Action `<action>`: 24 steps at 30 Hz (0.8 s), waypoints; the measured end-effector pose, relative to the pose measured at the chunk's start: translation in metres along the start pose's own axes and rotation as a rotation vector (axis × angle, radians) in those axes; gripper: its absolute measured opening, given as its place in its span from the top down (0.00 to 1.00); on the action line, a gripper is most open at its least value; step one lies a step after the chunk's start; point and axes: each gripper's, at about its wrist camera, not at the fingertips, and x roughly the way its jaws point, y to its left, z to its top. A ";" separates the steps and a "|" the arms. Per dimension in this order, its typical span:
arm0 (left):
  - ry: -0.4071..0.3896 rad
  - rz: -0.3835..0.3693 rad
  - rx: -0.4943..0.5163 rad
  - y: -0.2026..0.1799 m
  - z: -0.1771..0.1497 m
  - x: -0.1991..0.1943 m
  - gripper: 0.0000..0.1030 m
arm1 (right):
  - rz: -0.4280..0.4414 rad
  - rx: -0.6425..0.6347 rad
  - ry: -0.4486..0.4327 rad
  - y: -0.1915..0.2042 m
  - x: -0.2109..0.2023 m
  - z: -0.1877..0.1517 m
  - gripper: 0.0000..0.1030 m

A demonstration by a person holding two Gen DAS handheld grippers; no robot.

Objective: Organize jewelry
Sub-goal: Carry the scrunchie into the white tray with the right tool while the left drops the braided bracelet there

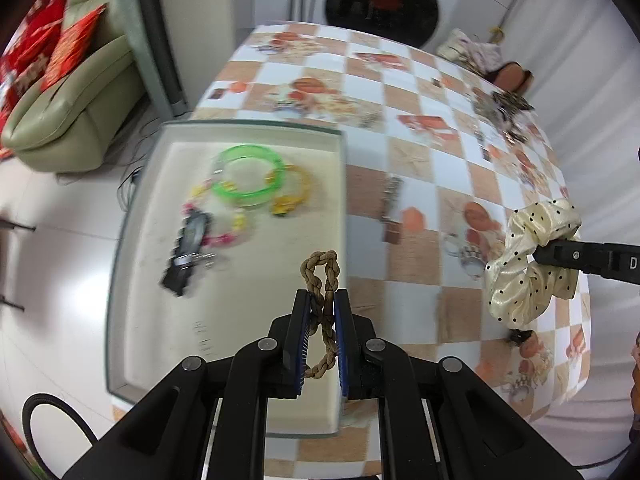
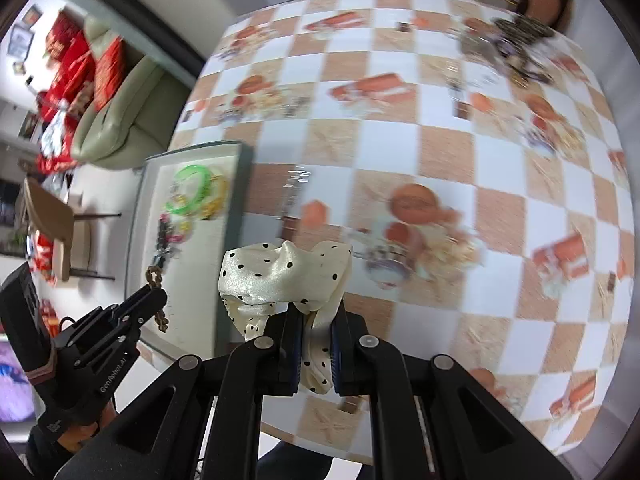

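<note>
At the far left sits the tray [image 1: 132, 264], pale and shallow, on the left edge of the checkered surface [image 1: 400, 160]. It already holds a green bangle [image 1: 250, 178], a yellow bangle [image 1: 298, 190] touching it, a beaded bracelet [image 1: 224, 220] and a dark clip [image 1: 188, 252]; blur hides finer detail.

Over the tray's right rim, the left gripper [image 1: 323, 300] has its jaws nearly closed on a brown braided tie [image 1: 322, 276], which loops out above the fingertips and hangs down between the pads. The tie is held up off the tray, not resting in it.

Further right, above the surface and well apart from the tray, the right gripper [image 2: 316, 320] has its jaws pinched tight on a cream dotted scrunchie [image 2: 280, 276]; the fabric bunches ahead of the fingertips and trails down between them.

At the far right corner lies a dark pile of more jewelry [image 1: 500, 108], too blurred to sort out.

The step in hand looks like delivery: both pieces picked up, neither yet set down. The tie is closest to done. The next move calls for lowering the left gripper over bare tray floor, clear of the bangles, and spreading the jaws so the tie drops free without snagging on the pads. The scrunchie then needs carrying leftward across the rim before release.
</note>
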 end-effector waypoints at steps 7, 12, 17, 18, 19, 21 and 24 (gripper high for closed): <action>-0.005 0.039 -0.094 0.050 -0.015 -0.004 0.84 | 0.033 -0.126 0.032 0.065 0.023 0.012 0.88; 0.001 0.071 -0.151 0.081 -0.026 -0.003 0.84 | 0.047 -0.228 0.066 0.111 0.045 0.015 0.88; 0.022 0.107 -0.185 0.104 -0.033 0.006 0.84 | 0.060 -0.287 0.112 0.143 0.070 0.016 0.88; 0.027 0.114 -0.191 0.108 -0.035 0.009 0.84 | 0.061 -0.296 0.121 0.149 0.076 0.016 0.88; 0.032 0.119 -0.195 0.111 -0.035 0.012 0.84 | 0.060 -0.305 0.131 0.155 0.082 0.016 0.88; 0.045 0.128 -0.197 0.115 -0.036 0.019 0.84 | 0.058 -0.318 0.148 0.163 0.094 0.017 0.88; 0.058 0.139 -0.190 0.118 -0.036 0.027 0.84 | 0.047 -0.332 0.173 0.174 0.111 0.018 0.88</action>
